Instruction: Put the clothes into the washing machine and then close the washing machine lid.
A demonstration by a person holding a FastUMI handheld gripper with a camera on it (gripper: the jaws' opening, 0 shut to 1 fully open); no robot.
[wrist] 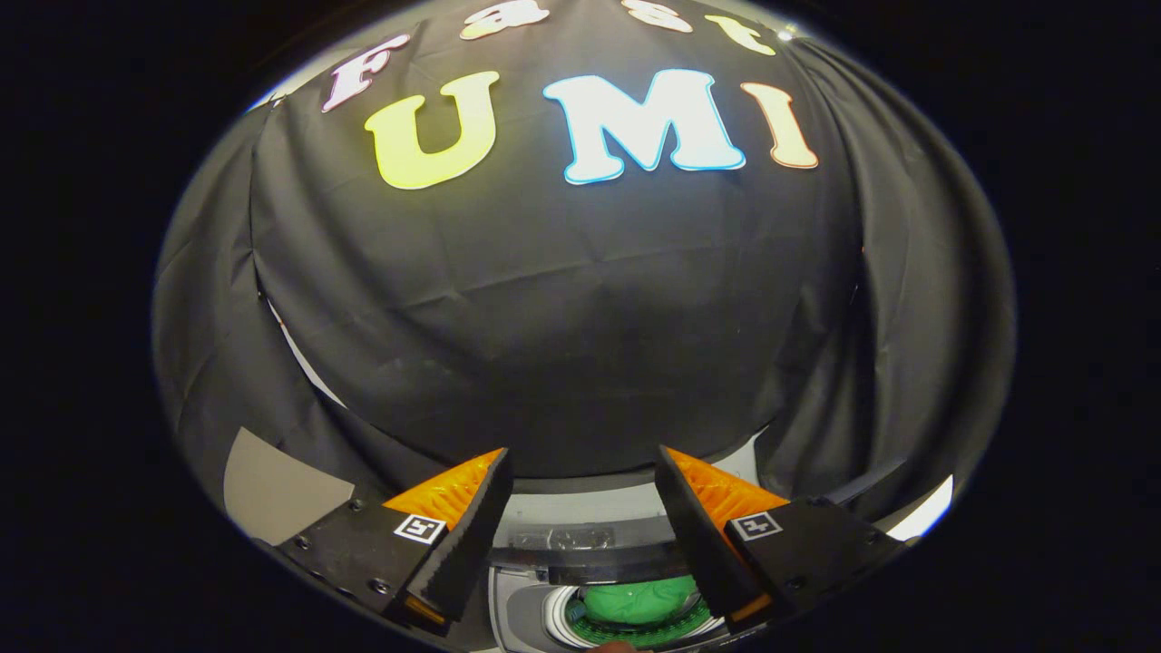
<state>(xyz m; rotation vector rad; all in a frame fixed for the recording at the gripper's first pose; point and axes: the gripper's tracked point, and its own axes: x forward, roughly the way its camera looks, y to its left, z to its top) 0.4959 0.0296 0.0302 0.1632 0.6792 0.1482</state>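
Clothes [639, 600], green, lie in the washer [580, 580] drum at six o'clock, below and between my fingers [580, 535], which stand apart, empty. Lid [580, 551] looks raised behind; I judge I should hook its edge squarely and lower gently.

I see the black cloth wall [580, 317] hanging in creases and folds across most of my view, draped down at both sides. Low at one side, beside the cloth, a flat grey panel [272, 494] shows, possibly bare floor or board.
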